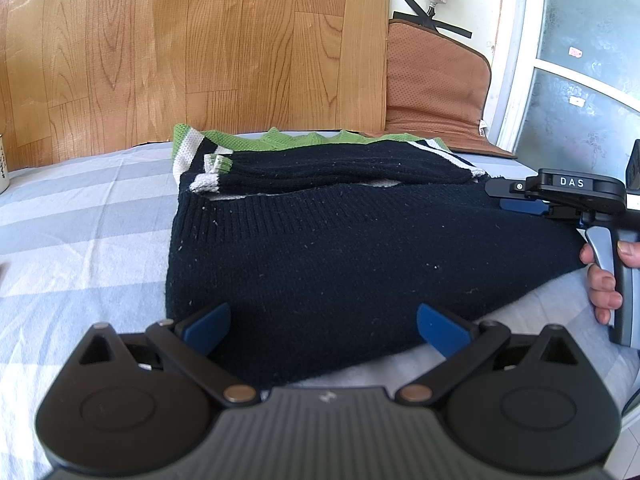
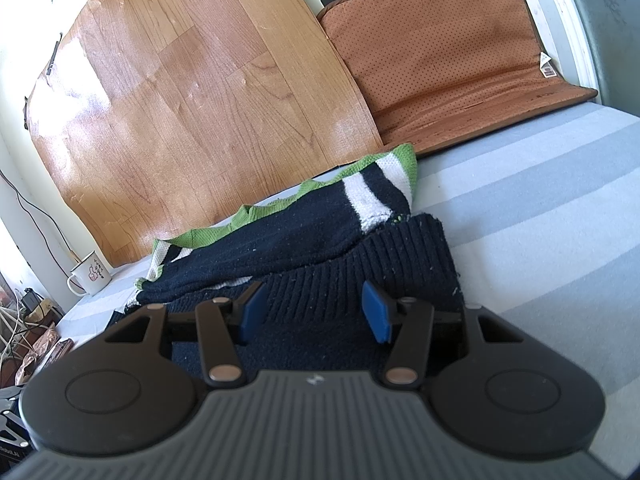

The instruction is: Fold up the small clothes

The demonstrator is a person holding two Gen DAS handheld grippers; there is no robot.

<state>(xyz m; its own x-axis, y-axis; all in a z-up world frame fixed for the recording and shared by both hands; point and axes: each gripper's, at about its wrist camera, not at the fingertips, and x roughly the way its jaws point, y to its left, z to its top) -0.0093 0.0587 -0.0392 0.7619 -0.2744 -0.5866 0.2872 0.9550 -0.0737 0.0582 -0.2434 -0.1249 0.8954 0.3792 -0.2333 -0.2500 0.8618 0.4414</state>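
A dark navy knit sweater (image 1: 320, 256) with green and white trim lies folded on the striped bed sheet (image 1: 80, 240). One sleeve is laid across its top. My left gripper (image 1: 324, 330) stands open at the sweater's near edge, its blue pads wide apart with only the flat fabric beyond them. My right gripper (image 2: 316, 312) is open over the ribbed hem (image 2: 360, 264), with a clear gap between its pads. In the left wrist view the right gripper (image 1: 506, 198) sits at the sweater's right corner, with a hand (image 1: 604, 280) on its handle.
A wood-pattern sheet (image 2: 192, 100) and a brown perforated mat (image 2: 440, 60) lean on the wall behind the bed. A white enamel mug (image 2: 90, 276) stands at the bed's far left, with cables and clutter (image 2: 24, 336) below it. A glass door (image 1: 580, 60) is at the right.
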